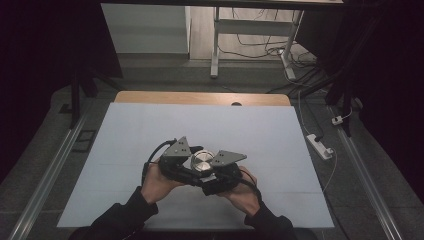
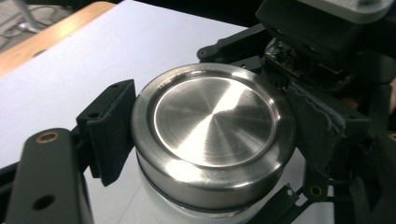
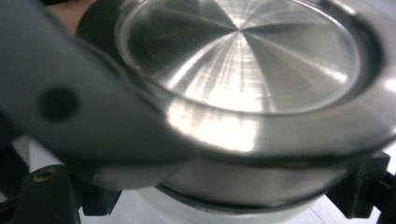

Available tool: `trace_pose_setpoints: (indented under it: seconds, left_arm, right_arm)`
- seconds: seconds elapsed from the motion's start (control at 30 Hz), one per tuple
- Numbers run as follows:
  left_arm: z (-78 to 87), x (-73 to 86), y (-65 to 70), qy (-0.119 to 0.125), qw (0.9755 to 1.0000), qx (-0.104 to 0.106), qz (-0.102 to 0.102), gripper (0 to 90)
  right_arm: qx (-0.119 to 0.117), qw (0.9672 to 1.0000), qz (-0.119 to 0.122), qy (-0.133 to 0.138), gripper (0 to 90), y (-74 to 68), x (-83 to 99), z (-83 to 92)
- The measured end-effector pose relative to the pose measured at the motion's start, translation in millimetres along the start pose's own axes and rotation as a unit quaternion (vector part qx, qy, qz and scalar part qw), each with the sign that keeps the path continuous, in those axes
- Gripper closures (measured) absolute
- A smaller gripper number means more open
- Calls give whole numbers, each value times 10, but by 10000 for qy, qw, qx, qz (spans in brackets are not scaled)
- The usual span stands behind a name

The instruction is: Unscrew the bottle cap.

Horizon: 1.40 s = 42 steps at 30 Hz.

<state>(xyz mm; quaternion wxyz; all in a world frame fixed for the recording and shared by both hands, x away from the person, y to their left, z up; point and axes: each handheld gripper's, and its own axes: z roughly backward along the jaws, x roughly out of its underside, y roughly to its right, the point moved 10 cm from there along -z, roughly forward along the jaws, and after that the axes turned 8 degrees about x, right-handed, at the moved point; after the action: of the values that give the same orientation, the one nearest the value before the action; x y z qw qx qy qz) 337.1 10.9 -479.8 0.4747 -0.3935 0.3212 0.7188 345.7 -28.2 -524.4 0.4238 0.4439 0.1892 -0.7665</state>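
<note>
- No brand, label or lettering to read on anything here, just bare surfaces
- Centre stage: a jar (image 1: 202, 165) with a brushed steel lid (image 2: 212, 121), round, with a raised rim and a shallow flat dish in the middle, fine radial sheen catching the light
- Under the lid a dark ring runs round, and below it a pale, milky white body (image 3: 224, 212) peeks out, smooth and rounded
- The left gripper (image 1: 181, 161) has its fingers (image 2: 109, 128) clamped on the lid rim; one ribbed black pad presses flat against the steel on one side, a worn, frayed pad touches the other side
- The right gripper (image 1: 220, 172) is clamped on too, lower down; in the right gripper view its fingers (image 3: 357, 186) sit against the jar just below the lid, matte black plastic with brass-coloured pins
- In the high view both hands meet near the front middle of the table (image 1: 150, 130), grippers facing each other with the jar between them, a grey three-cornered plate on top of each
- The table is covered with a plain pale sheet, matte, with a strip of wooden edge (image 1: 200, 98) at the far end
</note>
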Motion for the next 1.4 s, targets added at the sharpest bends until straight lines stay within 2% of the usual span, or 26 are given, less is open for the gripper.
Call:
trace_pose_setpoints:
  seconds: [0.07,0.17,0.23,0.3,0.33,0.43,0.47,0.5,0.53,0.6,0.63,0.67,0.7,0.77,0.87,0.9,1.0,1.07,1.1,1.13,1.17,1.23,1.3,1.33,1.37,1.4]
  left_arm:
    - [-4,-2,-3,2,9999,-106,-3,208]
    - [-19,8,1,-128,9999,-86,-39,205]
    - [-6,-1,5,-85,9999,90,-1,200]
    - [27,-20,1,-28,9995,304,54,152]
    - [57,-33,-10,4,9994,349,38,110]
    - [189,-60,-33,113,9973,717,-60,67]
    - [236,-59,-30,129,9959,890,-134,66]
    - [236,-59,-30,129,9959,890,-134,74]
    - [314,-32,-12,87,9922,1183,-378,76]
    - [351,24,32,-112,9866,1487,-664,98]
    - [354,52,48,-213,9849,1522,-795,104]
    - [354,52,48,-213,9849,1522,-795,105]
    - [337,100,78,-402,9815,1634,-917,106]
    - [308,136,105,-525,9784,1697,-1057,120]
    - [276,179,163,-611,9728,1933,-1123,155]
    - [268,196,175,-637,9716,1959,-1166,182]
    - [256,202,183,-631,9717,1921,-1220,196]
    - [226,175,150,-603,9783,1654,-1097,199]
    - [226,175,150,-603,9783,1654,-1097,200]
    - [209,156,130,-564,9815,1511,-1028,202]
    - [156,110,96,-426,9882,1228,-806,204]
    - [99,69,63,-274,9937,931,-562,206]
    - [53,43,36,-174,9969,660,-380,206]
    - [53,43,36,-174,9969,660,-380,206]
    - [30,27,19,-100,9985,482,-256,206]
    - [30,27,19,-100,9985,482,-256,206]
  right_arm:
    - [-12,10000,-38,18,149,0,-3,1]
    - [11,10000,-40,20,149,12,1,0]
    - [9,10000,-41,16,149,7,6,0]
    - [-34,10000,-27,54,149,-3,-3,5]
    - [-37,10000,-20,60,149,-5,-7,10]
    - [-107,9999,14,94,149,-15,-14,23]
    - [-160,9998,24,89,149,-23,-14,27]
    - [-244,9997,38,71,149,-39,-13,29]
    - [-329,9994,72,60,149,-61,-10,30]
    - [-518,9985,155,56,149,-123,-7,29]
    - [-623,9978,202,45,149,-159,-5,31]
    - [-734,9970,234,52,149,-200,-8,31]
    - [-840,9960,294,46,149,-242,-5,32]
    - [-989,9941,439,32,149,-316,3,38]
    - [-1162,9915,586,32,149,-399,8,51]
    - [-1182,9909,637,30,149,-411,9,55]
    - [-1185,9906,683,19,149,-425,11,57]
    - [-1082,9921,627,15,149,-396,7,47]
    - [-1082,9921,627,15,149,-396,7,47]
    - [-962,9942,483,23,149,-341,-3,39]
    - [-865,9954,420,24,149,-302,-7,33]
    - [-697,9973,235,42,149,-226,-16,31]
    - [-504,9987,80,35,149,-153,-17,23]
    - [-429,9991,48,29,149,-124,-12,19]
    - [-386,9993,-2,21,149,-107,-8,15]
    - [-341,9994,-46,12,149,-93,-6,10]
